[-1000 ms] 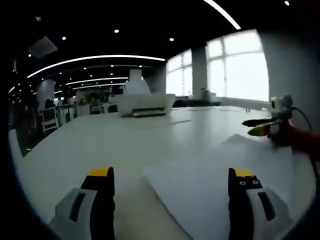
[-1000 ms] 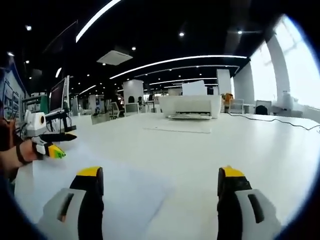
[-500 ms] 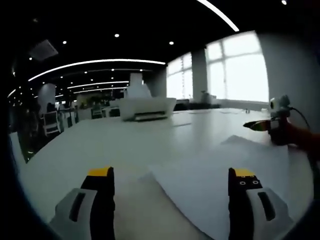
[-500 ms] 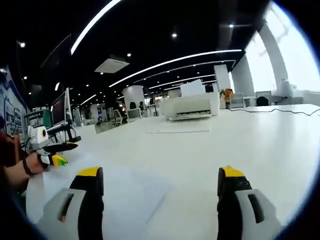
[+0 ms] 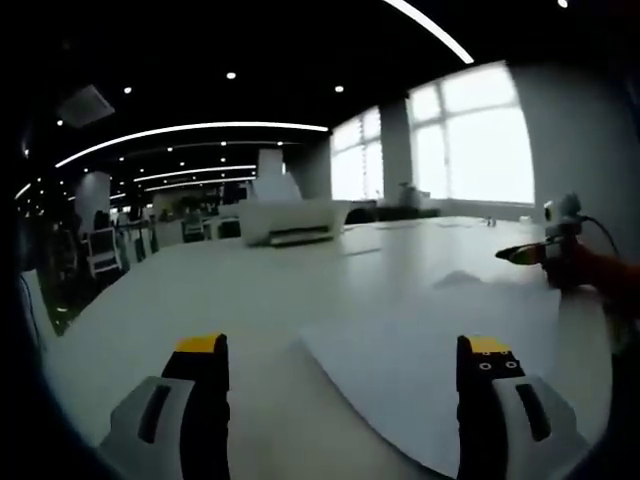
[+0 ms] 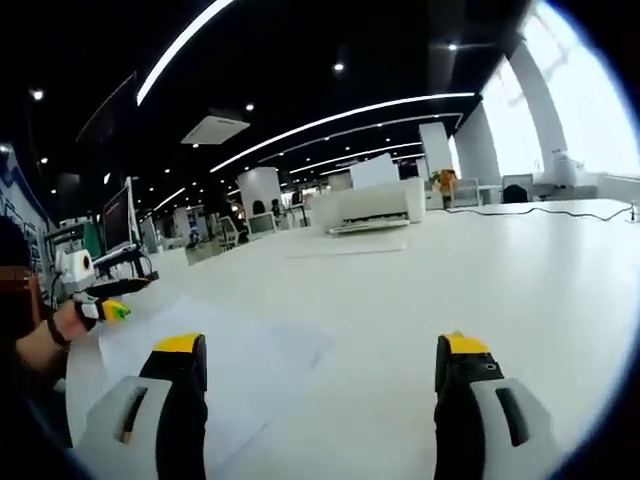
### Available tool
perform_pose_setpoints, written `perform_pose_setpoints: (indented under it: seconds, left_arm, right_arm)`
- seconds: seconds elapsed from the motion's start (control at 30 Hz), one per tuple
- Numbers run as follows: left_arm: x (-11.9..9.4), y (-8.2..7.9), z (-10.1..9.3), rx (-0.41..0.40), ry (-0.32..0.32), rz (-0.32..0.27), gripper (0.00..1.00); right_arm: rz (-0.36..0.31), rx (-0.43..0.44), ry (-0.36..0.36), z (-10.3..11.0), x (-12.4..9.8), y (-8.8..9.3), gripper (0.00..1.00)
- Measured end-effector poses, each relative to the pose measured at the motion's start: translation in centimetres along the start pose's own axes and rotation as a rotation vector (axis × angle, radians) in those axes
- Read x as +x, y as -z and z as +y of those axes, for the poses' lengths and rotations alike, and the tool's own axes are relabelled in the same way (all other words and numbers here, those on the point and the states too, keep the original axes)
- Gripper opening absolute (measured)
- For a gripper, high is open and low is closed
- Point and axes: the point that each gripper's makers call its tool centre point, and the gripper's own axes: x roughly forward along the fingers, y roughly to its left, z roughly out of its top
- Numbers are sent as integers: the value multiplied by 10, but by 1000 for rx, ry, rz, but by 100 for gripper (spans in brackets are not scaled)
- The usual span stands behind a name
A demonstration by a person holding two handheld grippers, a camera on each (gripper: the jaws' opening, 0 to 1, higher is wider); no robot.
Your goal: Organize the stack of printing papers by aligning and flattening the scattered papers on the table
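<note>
Loose printing papers [image 5: 440, 370] lying flat and skewed on the white table [image 5: 250, 300], one corner jutting toward its near edge, well short of the printer [image 5: 290, 218] at the far end. Left gripper [image 5: 340, 400] and right gripper [image 6: 320, 400] poised low at opposite sides of the sheets, fingers spread wide and grasping nothing, presumably to nudge the edges square from both sides.

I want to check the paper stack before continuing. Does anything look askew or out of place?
Yes. The printing papers lie at an angle on the table, not squared. One far corner seems slightly raised. Another sheet lies apart near the printer.
</note>
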Motion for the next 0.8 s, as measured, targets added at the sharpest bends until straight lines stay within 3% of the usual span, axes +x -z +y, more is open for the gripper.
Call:
perform_pose_setpoints:
  seconds: [0.23, 0.43, 0.7, 0.8]
  left_arm:
    - [-15, -7, -1, 30, -10, -2, 97]
    - [-30, -10, -2, 62, -26, 8, 97]
    - [-49, -27, -14, 66, -29, -10, 97]
    - [-58, -32, -15, 71, -34, -13, 97]
  right_arm:
    - [2, -19, 29, -4, -17, 0, 90]
    - [-43, -83, 50, 1, -35, -17, 90]
    - [-74, -83, 29, 13, -55, -39, 90]
    - [-92, -128, 67, 9, -62, -48, 90]
